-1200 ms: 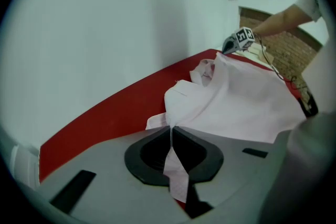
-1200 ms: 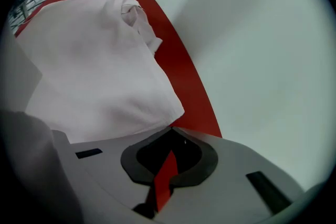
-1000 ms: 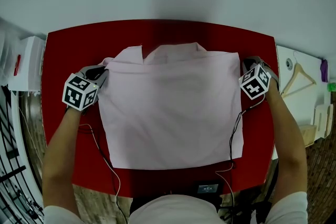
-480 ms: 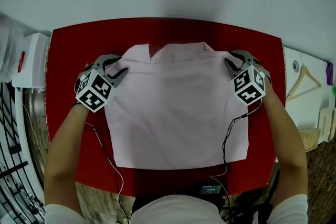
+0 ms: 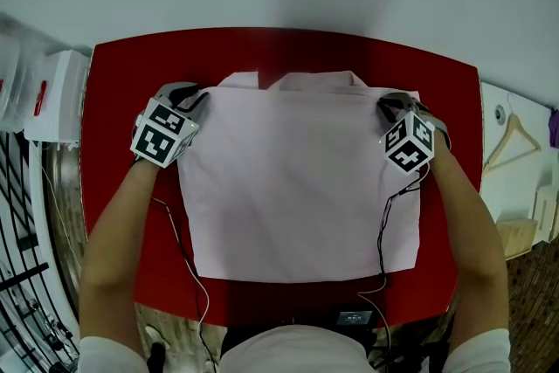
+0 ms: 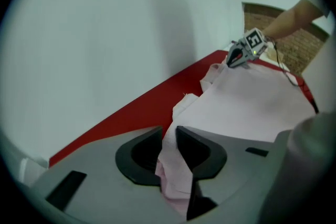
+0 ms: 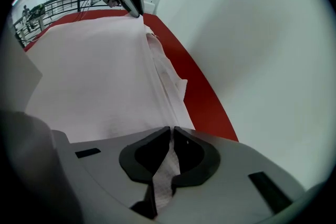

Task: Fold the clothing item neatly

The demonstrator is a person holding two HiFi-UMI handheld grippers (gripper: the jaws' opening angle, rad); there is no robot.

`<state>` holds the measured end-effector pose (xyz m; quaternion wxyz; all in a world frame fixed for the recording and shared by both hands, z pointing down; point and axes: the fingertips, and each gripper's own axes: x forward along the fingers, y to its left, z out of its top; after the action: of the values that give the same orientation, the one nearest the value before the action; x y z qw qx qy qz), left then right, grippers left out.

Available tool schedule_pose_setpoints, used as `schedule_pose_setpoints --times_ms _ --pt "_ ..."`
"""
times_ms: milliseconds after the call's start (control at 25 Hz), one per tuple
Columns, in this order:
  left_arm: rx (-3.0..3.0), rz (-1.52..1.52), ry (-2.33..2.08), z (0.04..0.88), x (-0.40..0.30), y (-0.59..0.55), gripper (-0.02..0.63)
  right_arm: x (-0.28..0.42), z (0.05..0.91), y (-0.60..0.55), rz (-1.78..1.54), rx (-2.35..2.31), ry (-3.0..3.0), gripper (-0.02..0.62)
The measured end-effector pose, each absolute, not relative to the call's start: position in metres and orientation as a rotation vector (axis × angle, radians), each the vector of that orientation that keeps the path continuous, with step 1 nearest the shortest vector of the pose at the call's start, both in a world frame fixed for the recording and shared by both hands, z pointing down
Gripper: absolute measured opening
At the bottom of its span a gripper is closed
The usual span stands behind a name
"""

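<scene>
Now, in the head view, the left tool (image 5: 196, 99) and right tool (image 5: 389, 105) sit at the two collar-end corners of the pink shirt (image 5: 297, 188), which lies flat on the red counter (image 5: 113, 74). The shirt's far edge was uneven a second ago and now runs straighter between them. In the left gripper view, the jaws have just been closing and pinch a bunch of shirt cloth. In the right gripper view, the jaws have just been opening a touch, yet they nip the shirt's edge. With both corners held, the first fold looks ready to begin.
</scene>
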<state>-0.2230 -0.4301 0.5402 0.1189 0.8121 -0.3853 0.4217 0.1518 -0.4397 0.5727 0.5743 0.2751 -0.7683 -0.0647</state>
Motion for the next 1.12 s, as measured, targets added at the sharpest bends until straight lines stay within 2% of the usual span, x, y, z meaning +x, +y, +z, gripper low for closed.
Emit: schedule_pose_setpoints --times_ms 120,160,400,480,560,800,920,1120 --pt "2.367 1.036 -1.131 0.529 -0.226 -0.430 0.143 0.151 0.573 -0.439 -0.147 0.674 -1.812 0.031" --pt "2.365 1.004 -1.132 0.526 -0.232 -0.428 0.144 0.151 0.573 -0.439 -0.145 0.682 -1.815 0.029" --pt "2.243 1.081 -1.211 0.540 -0.287 -0.418 0.134 0.152 0.572 -0.440 -0.138 0.711 -1.827 0.026" --pt "2.237 1.207 -1.202 0.550 -0.292 -0.413 0.059 0.153 0.571 -0.440 -0.139 0.713 -1.824 0.025" --pt "2.255 1.276 -1.173 0.556 -0.285 -0.410 0.032 0.153 0.571 -0.440 -0.137 0.713 -1.820 0.025" --pt "2.413 1.515 -1.076 0.561 -0.256 -0.401 0.031 0.153 0.572 -0.439 -0.144 0.716 -1.812 0.025" --pt "2.355 1.440 -1.017 0.574 -0.253 -0.400 0.032 0.154 0.572 -0.440 -0.147 0.719 -1.812 0.025" --pt "2.301 1.324 -0.946 0.583 -0.252 -0.403 0.088 0.154 0.572 -0.439 -0.153 0.713 -1.811 0.025"
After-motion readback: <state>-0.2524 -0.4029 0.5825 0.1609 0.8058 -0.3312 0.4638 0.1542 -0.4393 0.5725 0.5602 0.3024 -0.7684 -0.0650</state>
